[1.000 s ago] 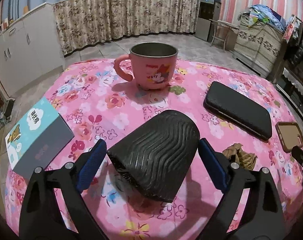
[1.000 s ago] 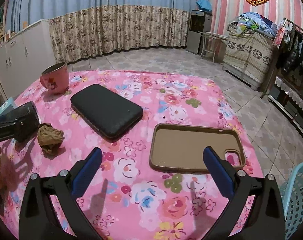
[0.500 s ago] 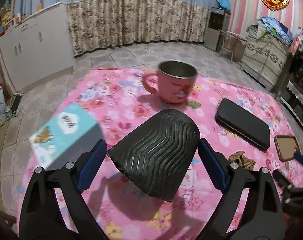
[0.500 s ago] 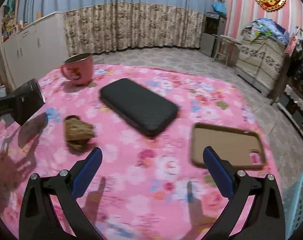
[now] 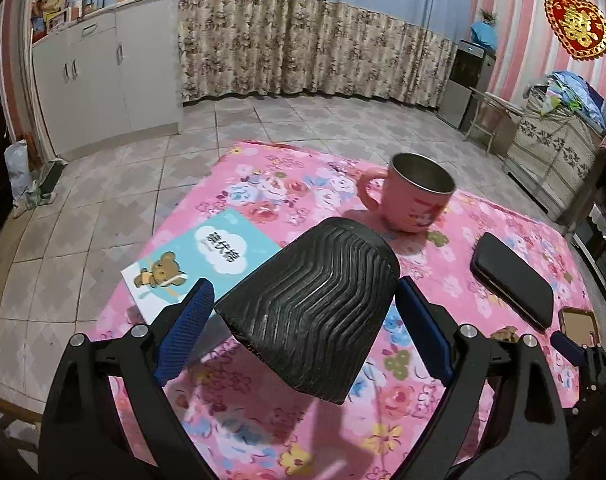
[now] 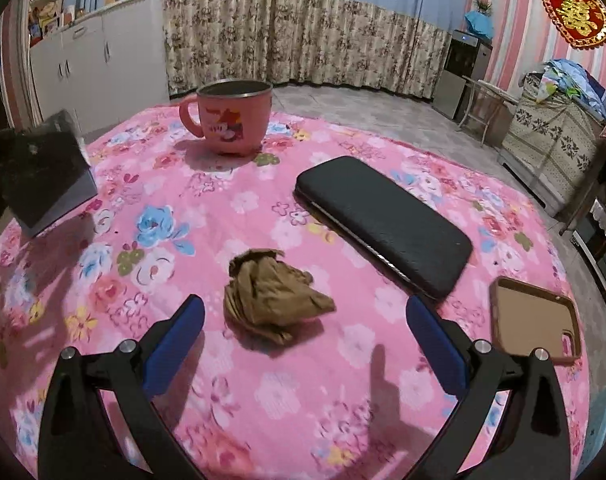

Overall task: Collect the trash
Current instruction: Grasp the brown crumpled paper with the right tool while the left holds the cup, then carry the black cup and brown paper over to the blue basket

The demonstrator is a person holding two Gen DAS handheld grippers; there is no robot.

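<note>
1. Where the pink floral tablecloth ends at the far edge, bare tiled floor is seen running to the curtain; open cloth lies around the crumpled brown paper wad, which is set between the wide-spread fingers of the right gripper, untouched.
2. A ribbed black cup is held off the table, on its side, by the left gripper, whose blue pads press on both flanks.
3. One pink mug, one black case, one brown phone cover, one wad and one teal booklet are counted on the cloth.
4. The booklet's near corner is hidden behind the left finger; the black cup's mouth cannot be seen, and in the right view the cup is blurred at the frame's left edge.
</note>
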